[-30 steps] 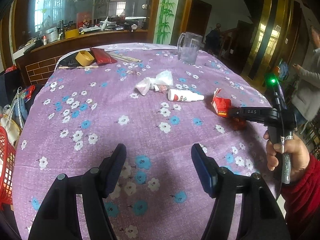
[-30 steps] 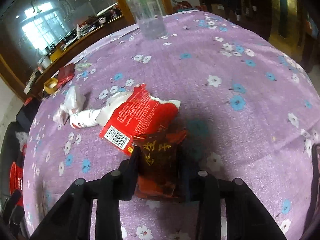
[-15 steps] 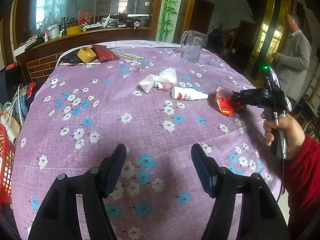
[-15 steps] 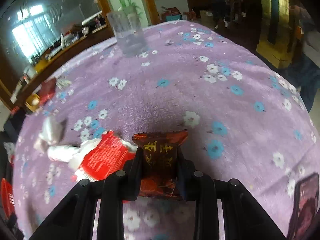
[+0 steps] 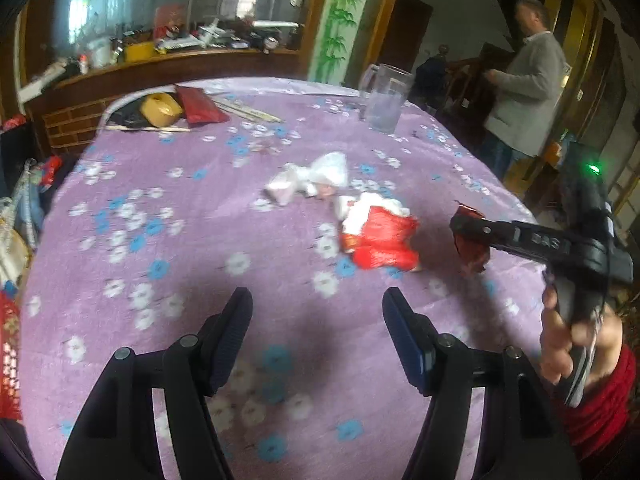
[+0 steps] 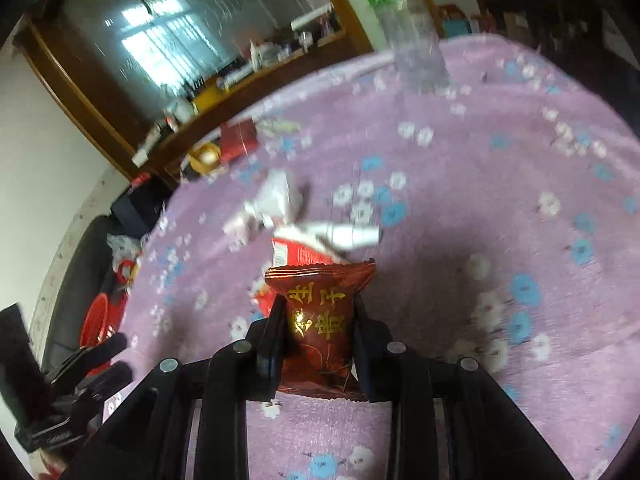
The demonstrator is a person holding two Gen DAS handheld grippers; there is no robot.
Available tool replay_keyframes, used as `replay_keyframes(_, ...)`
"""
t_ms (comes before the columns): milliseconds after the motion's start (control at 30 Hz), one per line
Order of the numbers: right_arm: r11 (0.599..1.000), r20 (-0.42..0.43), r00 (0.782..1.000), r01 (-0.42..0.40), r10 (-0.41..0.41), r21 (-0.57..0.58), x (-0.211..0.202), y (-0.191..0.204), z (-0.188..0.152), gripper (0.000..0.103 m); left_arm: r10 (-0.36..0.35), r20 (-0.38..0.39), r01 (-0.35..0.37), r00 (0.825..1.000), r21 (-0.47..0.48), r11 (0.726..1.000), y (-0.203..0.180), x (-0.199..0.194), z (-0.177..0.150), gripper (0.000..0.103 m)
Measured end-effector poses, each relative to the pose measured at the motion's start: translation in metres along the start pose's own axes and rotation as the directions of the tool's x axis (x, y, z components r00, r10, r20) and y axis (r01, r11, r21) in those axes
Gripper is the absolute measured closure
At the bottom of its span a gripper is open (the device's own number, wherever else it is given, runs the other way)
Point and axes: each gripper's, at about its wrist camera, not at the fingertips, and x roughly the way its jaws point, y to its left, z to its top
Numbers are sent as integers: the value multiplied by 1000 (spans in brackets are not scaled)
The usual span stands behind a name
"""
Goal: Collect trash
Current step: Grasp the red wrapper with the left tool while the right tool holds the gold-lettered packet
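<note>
Right wrist view: my right claw (image 6: 318,334) is closed on a dark red snack packet (image 6: 320,320) with gold characters, its pads pressing both sides, the packet lifted clear of the desk (image 6: 500,184) with its purple flowered cloth. Just beyond the packet lie a bright red wrapper (image 6: 298,252), a small white bottle (image 6: 352,235) touching that wrapper, and, further off, a crumpled white bag (image 6: 272,202). Left wrist view: my left claw (image 5: 318,336) stands wide open with nothing between its pads, near the bright red wrapper (image 5: 378,240) and on the near side of it. A clear glass jug (image 5: 382,102) stands well beyond the wrapper, near the desk's far edge.
</note>
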Motion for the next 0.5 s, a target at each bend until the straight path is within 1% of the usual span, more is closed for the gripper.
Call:
replay_keyframes(100, 1000, 41, 999, -6, 6, 9, -18, -4, 0, 72, -36, -27, 35, 999, -29, 999, -8, 20, 11, 37)
replay_keyframes(167, 1000, 62, 998, -13, 12, 15, -28, -9, -3, 72, -62, -50, 60, 997, -44, 997, -14, 43, 22, 37)
replay_keyframes(233, 999, 71, 997, -29, 27, 25, -36, -14, -7, 72, -42, -88, 39, 995, -40, 998, -19, 70, 32, 37)
replay_keyframes(267, 999, 77, 997, -34, 32, 33, -40, -17, -9, 72, -41, -95, 37, 995, -39, 999, -20, 78, 35, 37)
replay_keyframes(300, 999, 80, 996, -38, 35, 35, -41, -18, -10, 72, -21, -110, 17, 994, -38, 999, -21, 93, 40, 37)
replay_keyframes(333, 998, 83, 996, -44, 41, 36, -45, -19, -13, 72, -12, -119, 8, 993, -36, 999, -22, 100, 43, 37)
replay_keyframes(367, 998, 84, 995, -52, 48, 40, -48, -22, -15, 72, -26, -138, 22, 990, -33, 999, -23, 114, 47, 37)
replay_keyframes(400, 998, 85, 995, -55, 52, 42, -50, -23, -18, 72, -26, -156, 21, 987, -35, 999, -23, 124, 51, 37)
replay_keyframes(500, 997, 88, 994, -63, 59, 45, -53, -28, -21, 72, 10, -176, -14, 984, -21, 1000, -25, 144, 57, 37)
